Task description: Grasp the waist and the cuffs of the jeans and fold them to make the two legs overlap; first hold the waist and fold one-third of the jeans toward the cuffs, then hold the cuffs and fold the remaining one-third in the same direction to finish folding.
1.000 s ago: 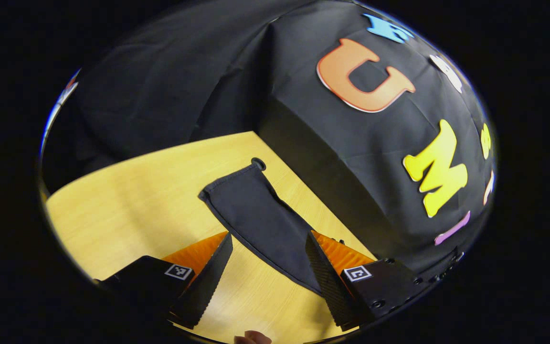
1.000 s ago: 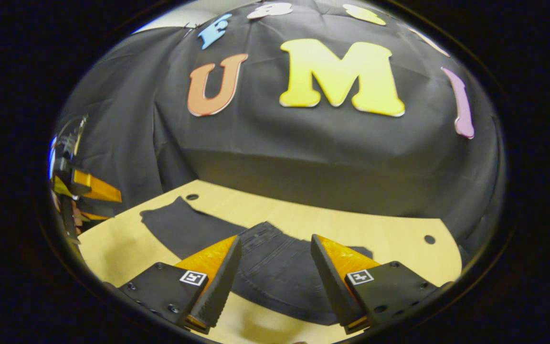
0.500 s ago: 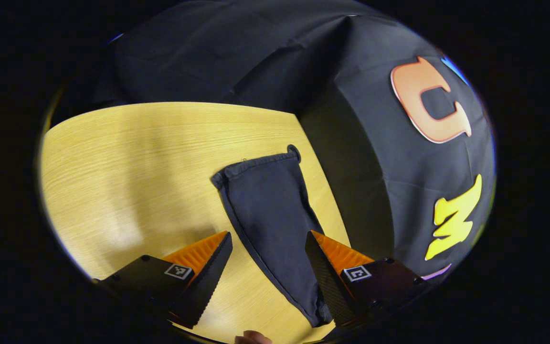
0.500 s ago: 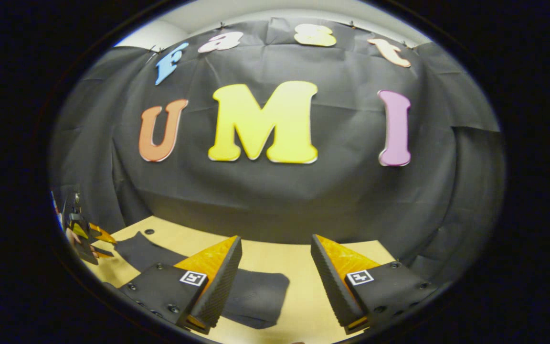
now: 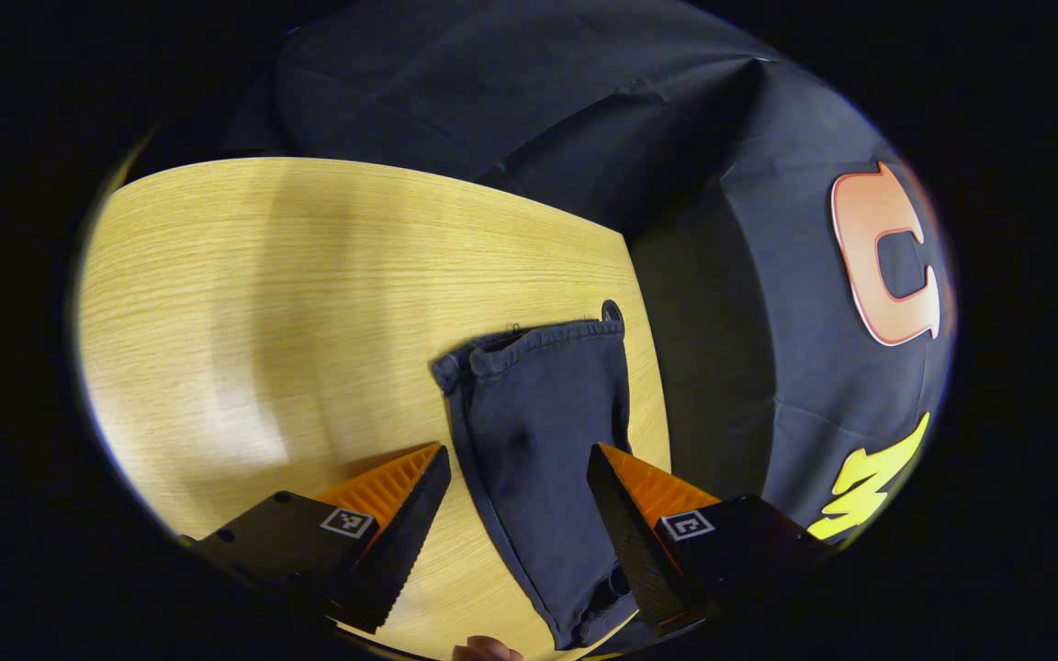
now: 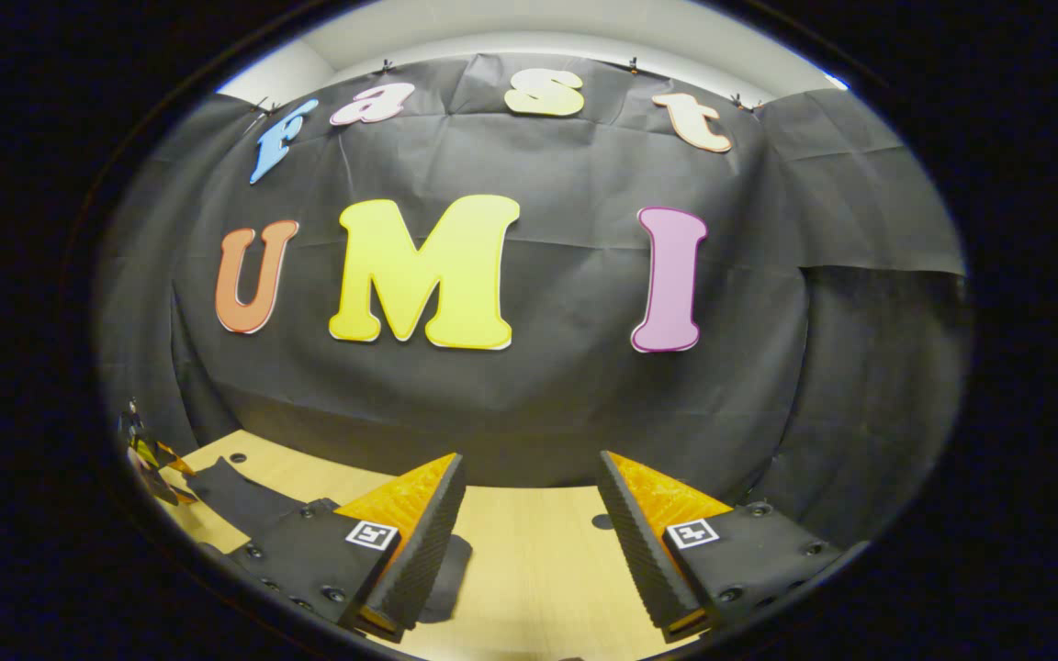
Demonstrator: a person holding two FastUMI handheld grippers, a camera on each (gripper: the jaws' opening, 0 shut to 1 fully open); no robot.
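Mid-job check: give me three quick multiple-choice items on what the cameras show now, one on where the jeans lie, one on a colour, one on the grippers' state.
1. In the left gripper view, the jeans lie
A. hanging off the near table edge
B. flat on the table, near its edge by the wall
C. lifted in the air

2. The jeans are
A. dark
B. white
C. red

3. The left gripper and right gripper are
A. both shut on the jeans
B. one open, one shut
C. both open, holding nothing

Answers: 1 B, the leg and cuff rest flat on the wood beside the wall cloth. 2 A, the denim looks dark navy to black. 3 C, each pair of fingers stands apart with nothing gripped.
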